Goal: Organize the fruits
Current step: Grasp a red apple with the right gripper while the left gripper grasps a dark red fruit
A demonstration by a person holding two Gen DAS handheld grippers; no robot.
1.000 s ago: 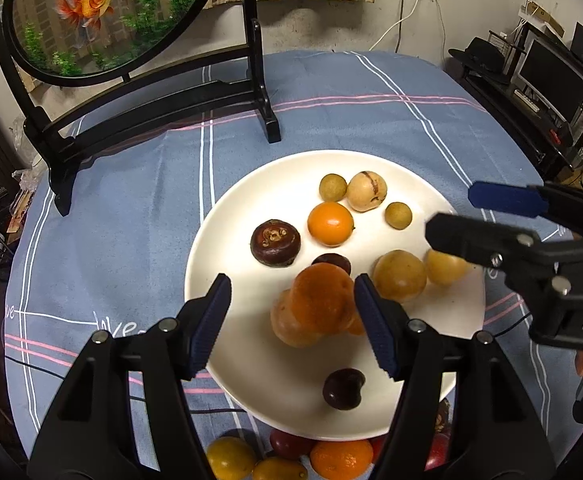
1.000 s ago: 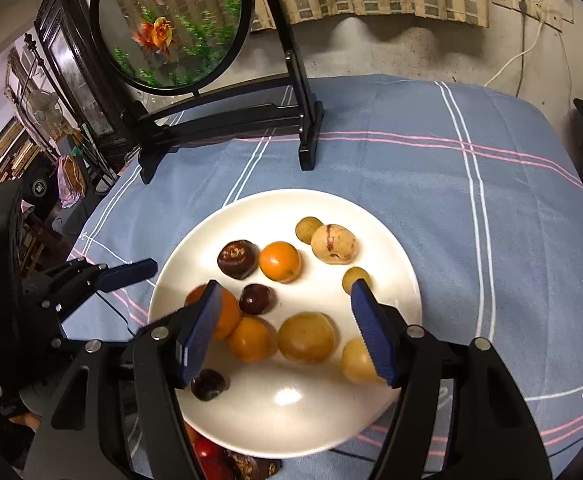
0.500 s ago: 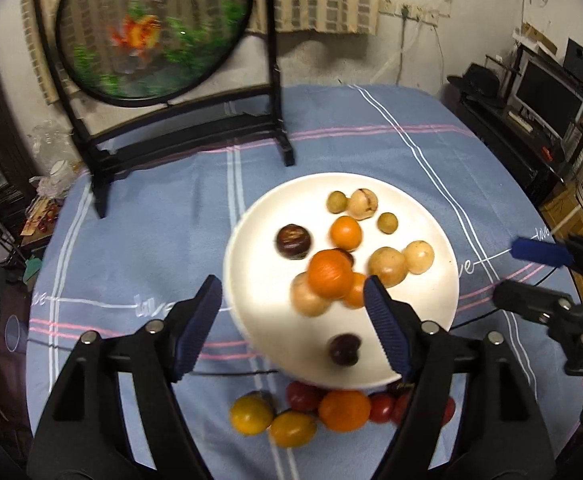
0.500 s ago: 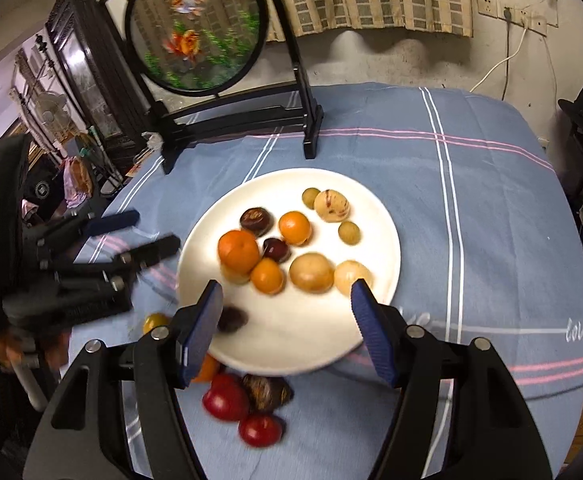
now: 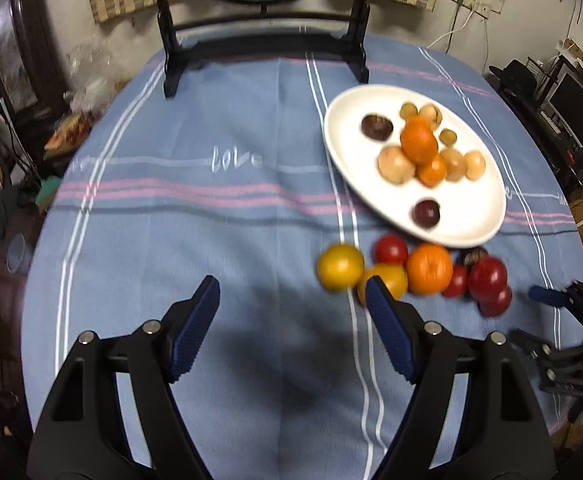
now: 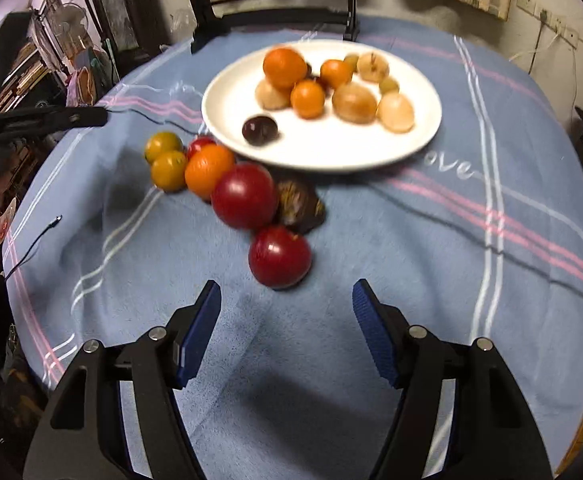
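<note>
Both hand-held grippers [image 5: 291, 320] [image 6: 285, 314] agape above tablecloth [image 5: 211, 240]

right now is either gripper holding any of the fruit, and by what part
Nothing is held. The left gripper and the right gripper both stand open over bare tablecloth, and the nearest red fruit lies beyond the right fingertips.

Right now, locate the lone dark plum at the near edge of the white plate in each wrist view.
Left wrist: the dark plum lies right of centre, on the near part of the white plate, above the loose fruit.
Right wrist: upper middle, on the plate's left near part, beside its rim.
Shared landmark: the big orange on the cloth, just off the plate's rim.
</note>
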